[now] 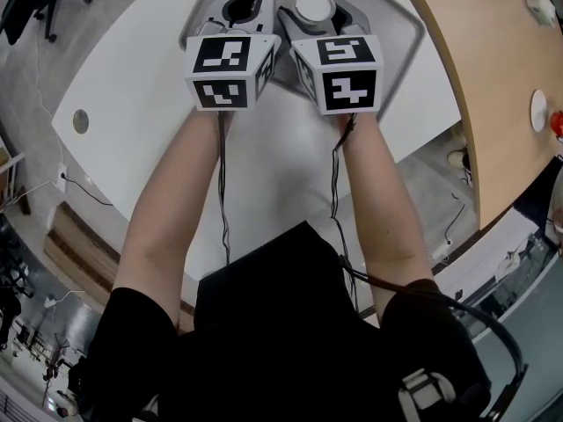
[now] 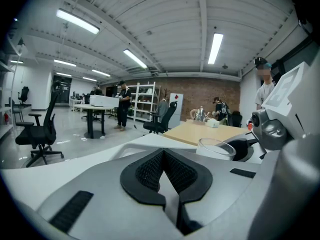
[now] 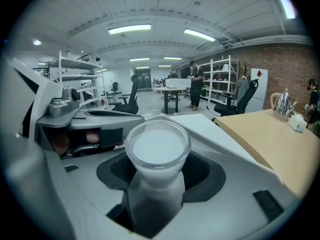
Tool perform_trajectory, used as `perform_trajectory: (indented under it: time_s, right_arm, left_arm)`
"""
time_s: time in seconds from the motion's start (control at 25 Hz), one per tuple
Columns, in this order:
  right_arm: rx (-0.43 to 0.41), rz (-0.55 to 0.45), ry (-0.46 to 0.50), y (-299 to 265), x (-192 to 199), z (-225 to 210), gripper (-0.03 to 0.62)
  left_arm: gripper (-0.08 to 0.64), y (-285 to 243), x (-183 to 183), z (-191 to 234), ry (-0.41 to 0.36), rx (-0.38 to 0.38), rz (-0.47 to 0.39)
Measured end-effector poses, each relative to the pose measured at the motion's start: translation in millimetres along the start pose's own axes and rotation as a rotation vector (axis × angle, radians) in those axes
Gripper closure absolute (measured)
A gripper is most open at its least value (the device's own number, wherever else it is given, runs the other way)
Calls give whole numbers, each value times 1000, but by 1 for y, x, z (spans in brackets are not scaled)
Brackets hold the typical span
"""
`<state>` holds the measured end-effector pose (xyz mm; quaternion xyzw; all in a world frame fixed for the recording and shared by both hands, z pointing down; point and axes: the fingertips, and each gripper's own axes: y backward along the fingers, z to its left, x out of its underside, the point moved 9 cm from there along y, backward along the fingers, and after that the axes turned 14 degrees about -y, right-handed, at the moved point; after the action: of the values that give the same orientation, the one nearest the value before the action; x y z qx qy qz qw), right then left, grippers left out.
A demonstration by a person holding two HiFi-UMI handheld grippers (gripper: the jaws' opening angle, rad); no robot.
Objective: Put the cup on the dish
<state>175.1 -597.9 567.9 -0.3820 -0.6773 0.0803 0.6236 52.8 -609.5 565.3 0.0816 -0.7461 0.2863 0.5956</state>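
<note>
Right gripper (image 1: 315, 16) was closed on the cup (image 3: 157, 151), which stood upright between its jaws with the rim up. Just beside it, on its left, the left gripper (image 1: 251, 7) had its jaws together with nothing between them. Both forearms (image 1: 171, 209) reached forward, nearly parallel, and held the two grippers side by side above the white table (image 1: 132, 86).

The cup (image 3: 157, 149) is clear, glossy glass. The left gripper (image 2: 163, 156) and right gripper (image 3: 157, 171) have matt grey plastic shells and black ribbed pads (image 2: 147, 171). Beside the smooth white table (image 1: 149, 69), a tabletop (image 1: 493, 77) looks wooden.
</note>
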Motion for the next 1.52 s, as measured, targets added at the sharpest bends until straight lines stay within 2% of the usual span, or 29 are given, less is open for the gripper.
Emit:
perform_trajectory:
  time_s: [0.24, 0.56, 0.88, 1.12, 1.32, 1.52]
  right_arm:
    - [20, 18, -1, 0, 9, -2, 357]
    - [30, -17, -16, 2, 12, -1, 356]
    - [-6, -52, -13, 19, -3, 6, 356]
    - [12, -131, 3, 49, -28, 21, 356]
    - [12, -239, 13, 90, -51, 44, 356]
    - [-21, -321, 33, 139, -67, 69, 357]
  left_arm:
    - [554, -2, -2, -5, -9, 11, -7]
    - [555, 1, -5, -7, 6, 16, -5]
    - [555, 15, -23, -8, -8, 16, -11]
    - [554, 40, -49, -3, -39, 5, -51]
    - [554, 75, -78, 0, -40, -4, -82]
    - [554, 124, -115, -8, -33, -9, -153]
